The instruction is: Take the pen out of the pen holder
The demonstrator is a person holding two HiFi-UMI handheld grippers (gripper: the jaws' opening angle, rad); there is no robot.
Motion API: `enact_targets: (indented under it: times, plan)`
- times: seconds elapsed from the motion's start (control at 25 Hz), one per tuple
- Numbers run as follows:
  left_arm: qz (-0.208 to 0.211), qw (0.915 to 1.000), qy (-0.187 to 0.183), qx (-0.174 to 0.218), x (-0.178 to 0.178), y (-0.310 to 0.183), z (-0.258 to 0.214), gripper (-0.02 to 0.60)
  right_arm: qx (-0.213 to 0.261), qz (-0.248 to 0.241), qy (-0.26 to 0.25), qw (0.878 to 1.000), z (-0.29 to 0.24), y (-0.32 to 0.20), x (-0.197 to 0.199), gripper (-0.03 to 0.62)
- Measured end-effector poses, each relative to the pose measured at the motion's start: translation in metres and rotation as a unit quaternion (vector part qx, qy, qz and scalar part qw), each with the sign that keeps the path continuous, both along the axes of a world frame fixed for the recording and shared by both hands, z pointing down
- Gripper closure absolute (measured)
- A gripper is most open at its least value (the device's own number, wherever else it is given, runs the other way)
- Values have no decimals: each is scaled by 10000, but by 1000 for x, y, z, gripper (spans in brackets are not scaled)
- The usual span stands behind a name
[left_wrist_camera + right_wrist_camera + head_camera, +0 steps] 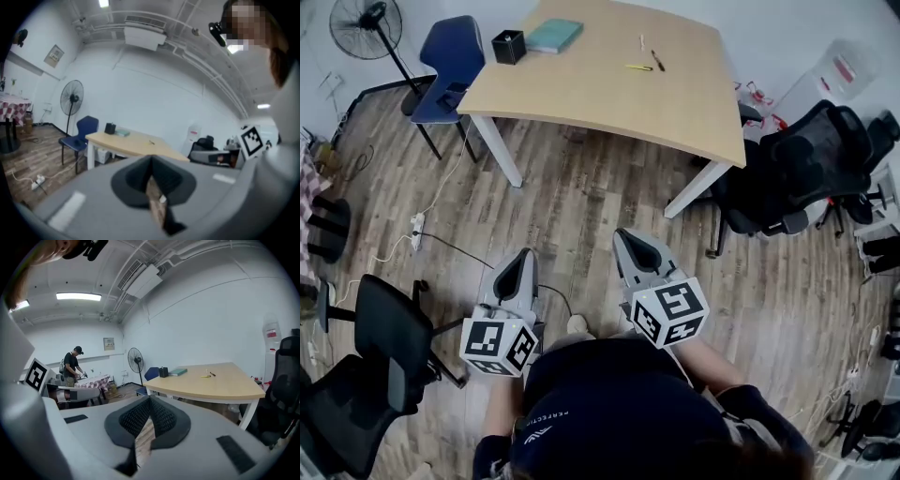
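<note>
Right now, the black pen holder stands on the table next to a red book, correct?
Not quite: the book is teal, not red, as the head view shows. The black pen holder does stand next to it on the table.

Left hand-held gripper and right one are closed.

The table was pale tan on white legs. At its far left the pen holder was black, the book teal; the pen farther right was yellow. The left gripper and right gripper were grey, their marker cubes black-and-white.
</note>
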State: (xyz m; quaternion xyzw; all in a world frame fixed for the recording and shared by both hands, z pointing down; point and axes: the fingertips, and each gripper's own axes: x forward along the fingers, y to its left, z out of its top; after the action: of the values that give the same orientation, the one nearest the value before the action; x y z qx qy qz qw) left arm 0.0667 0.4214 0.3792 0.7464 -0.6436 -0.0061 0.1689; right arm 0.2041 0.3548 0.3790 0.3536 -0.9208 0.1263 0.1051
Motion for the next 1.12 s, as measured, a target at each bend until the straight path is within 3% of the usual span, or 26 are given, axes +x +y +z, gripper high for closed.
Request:
enact_targets:
  times: [0.32,0.6,1.12]
  plan:
    - [277,9996,-41,28,-30,-2,8,577,18,-4,164,9999,8,4,-34,592]
    - [269,9995,-141,35,-45,-24,4,577,13,-29,168,9999,4,-25,-41,592]
    - [62,9997,-204,85,-79,-145,2,577,-28,-687,229,9974,9,-141,-94,592]
